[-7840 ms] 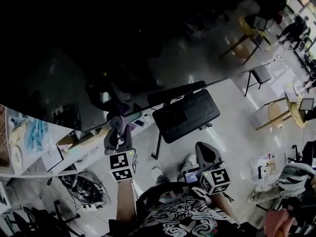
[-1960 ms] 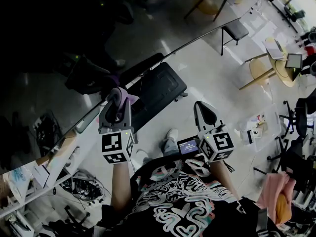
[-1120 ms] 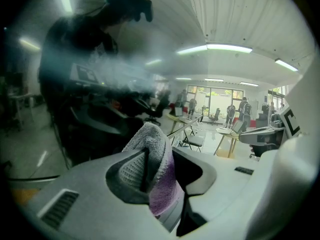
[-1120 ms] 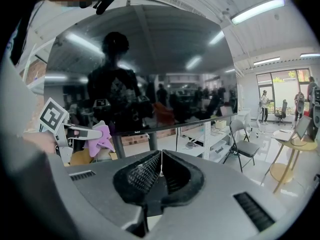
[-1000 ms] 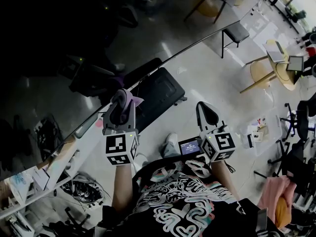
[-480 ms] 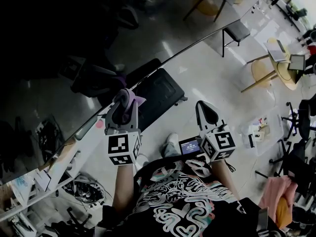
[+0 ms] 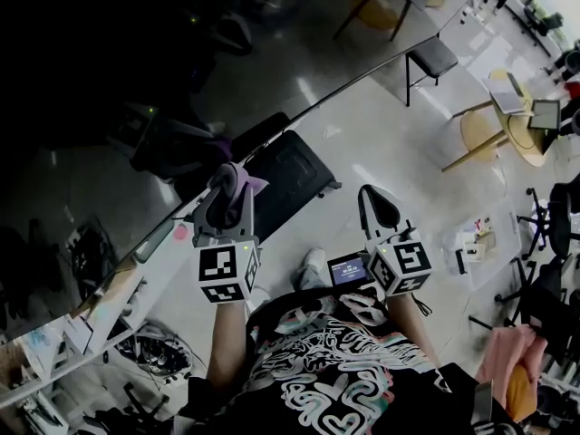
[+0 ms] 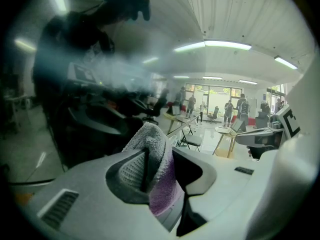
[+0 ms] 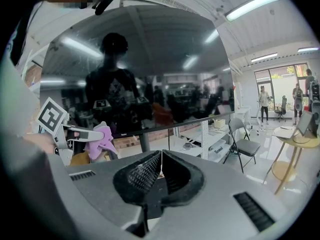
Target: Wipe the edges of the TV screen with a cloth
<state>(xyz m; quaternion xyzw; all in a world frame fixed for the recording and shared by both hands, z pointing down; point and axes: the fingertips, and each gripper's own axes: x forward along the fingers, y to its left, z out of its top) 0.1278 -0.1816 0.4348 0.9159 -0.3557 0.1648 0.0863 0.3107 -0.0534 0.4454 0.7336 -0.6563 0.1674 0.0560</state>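
Left gripper (image 7: 227, 187) hardly shifted, centre-left at TV screen (image 7: 109, 71) edge — jaws pinching purple cloth (image 8: 154, 156); right gripper (image 9: 161, 170) jaws pressed together.

Just right of your right gripper (image 9: 161, 156), a grey folding chair (image 9: 244, 145) stands on glossy pale floor (image 9: 260, 173); farther right, a round yellow table (image 9: 300, 143); strip lights (image 9: 251, 6) glow overhead.
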